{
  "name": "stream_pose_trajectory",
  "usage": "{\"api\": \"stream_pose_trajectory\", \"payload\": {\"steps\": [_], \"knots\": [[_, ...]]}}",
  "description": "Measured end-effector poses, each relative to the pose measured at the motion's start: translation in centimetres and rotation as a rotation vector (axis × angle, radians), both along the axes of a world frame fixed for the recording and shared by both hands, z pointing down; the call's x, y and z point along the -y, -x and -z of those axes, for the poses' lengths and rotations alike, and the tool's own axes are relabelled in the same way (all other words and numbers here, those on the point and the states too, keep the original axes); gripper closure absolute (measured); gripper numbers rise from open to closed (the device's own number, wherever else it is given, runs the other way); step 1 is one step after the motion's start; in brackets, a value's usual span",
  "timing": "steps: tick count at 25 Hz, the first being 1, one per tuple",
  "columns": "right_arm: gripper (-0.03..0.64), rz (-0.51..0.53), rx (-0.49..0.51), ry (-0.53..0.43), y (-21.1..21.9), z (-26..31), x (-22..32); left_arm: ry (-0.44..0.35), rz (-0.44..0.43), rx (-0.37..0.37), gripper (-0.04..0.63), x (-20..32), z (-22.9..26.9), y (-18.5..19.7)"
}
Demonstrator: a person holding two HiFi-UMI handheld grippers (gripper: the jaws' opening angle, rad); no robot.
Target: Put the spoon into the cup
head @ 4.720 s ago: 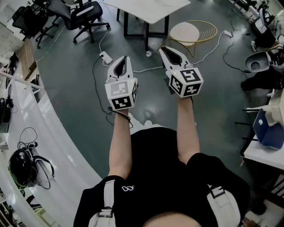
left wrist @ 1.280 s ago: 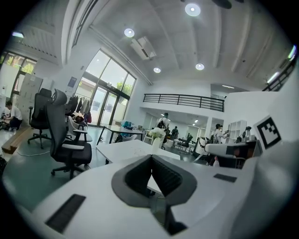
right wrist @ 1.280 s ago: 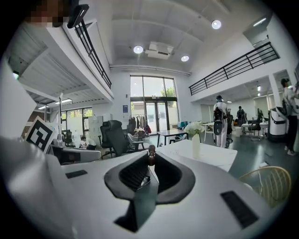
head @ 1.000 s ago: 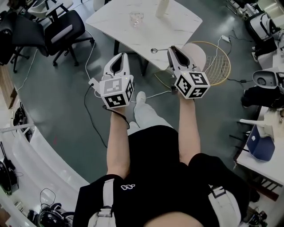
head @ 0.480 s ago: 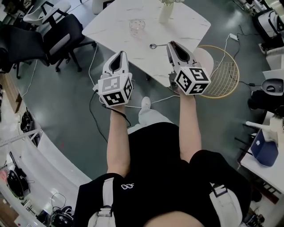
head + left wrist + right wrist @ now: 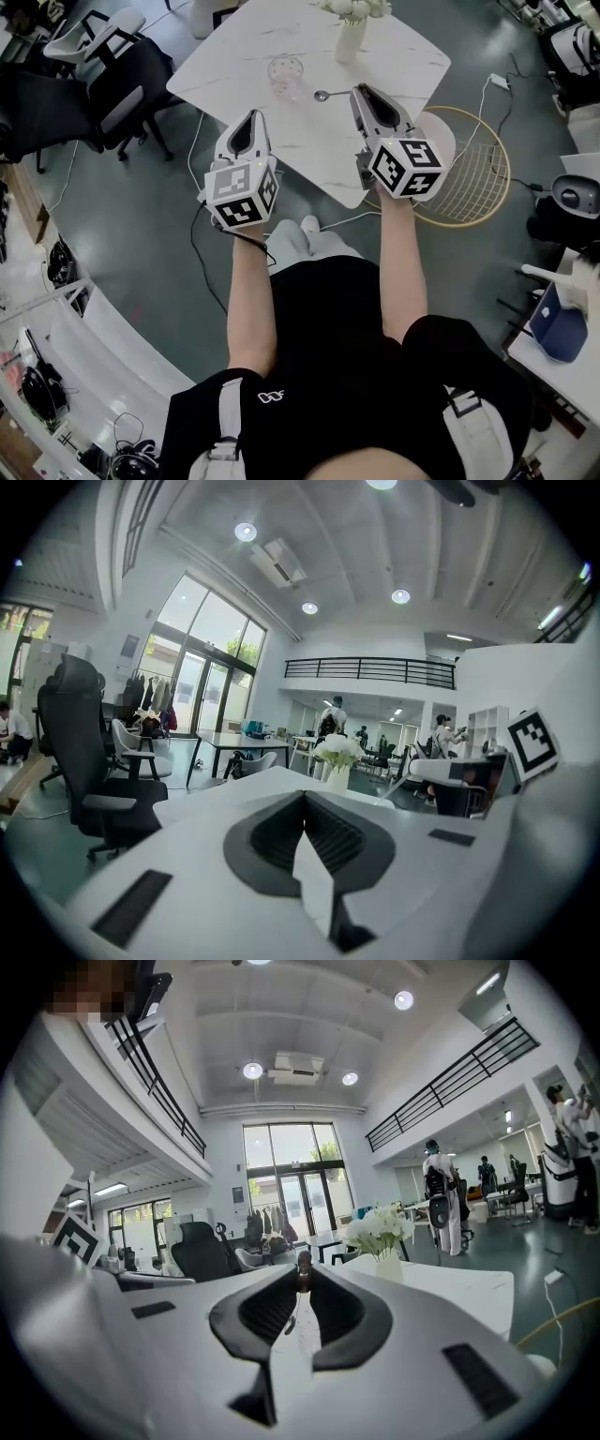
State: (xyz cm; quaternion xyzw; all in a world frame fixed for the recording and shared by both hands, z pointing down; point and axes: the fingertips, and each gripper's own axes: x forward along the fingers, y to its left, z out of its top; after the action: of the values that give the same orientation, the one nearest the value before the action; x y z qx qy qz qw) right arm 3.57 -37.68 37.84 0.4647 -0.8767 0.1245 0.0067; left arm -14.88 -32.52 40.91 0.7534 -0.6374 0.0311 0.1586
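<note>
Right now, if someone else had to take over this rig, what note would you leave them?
Left gripper: fingers together, empty, at the near edge of the table.
Right gripper: fingers almost together, nothing held, tips just beside the spoon.
The spoon lies flat on the table, right of the glass cup in the head view. A vase of flowers stands behind them.
Done: nothing yet; spoon untouched, not in the cup.
Left: open the fingers, grip the spoon, put it into the cup.
</note>
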Motion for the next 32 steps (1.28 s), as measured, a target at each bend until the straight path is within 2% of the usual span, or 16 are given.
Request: {"api": "stream_pose_trajectory", "payload": {"steps": [16,32], "knots": [[0.568,0.024,-0.002,0.081,3.4,-3.9,6.8,0.099,-0.029,-0.013,0.578,6.9,-4.5,1.0],[0.568,0.027,-0.014,0.191,8.1,-9.6,12.8,0.197,-0.026,-0.036,0.578,12.3,-8.9,4.3]]}}
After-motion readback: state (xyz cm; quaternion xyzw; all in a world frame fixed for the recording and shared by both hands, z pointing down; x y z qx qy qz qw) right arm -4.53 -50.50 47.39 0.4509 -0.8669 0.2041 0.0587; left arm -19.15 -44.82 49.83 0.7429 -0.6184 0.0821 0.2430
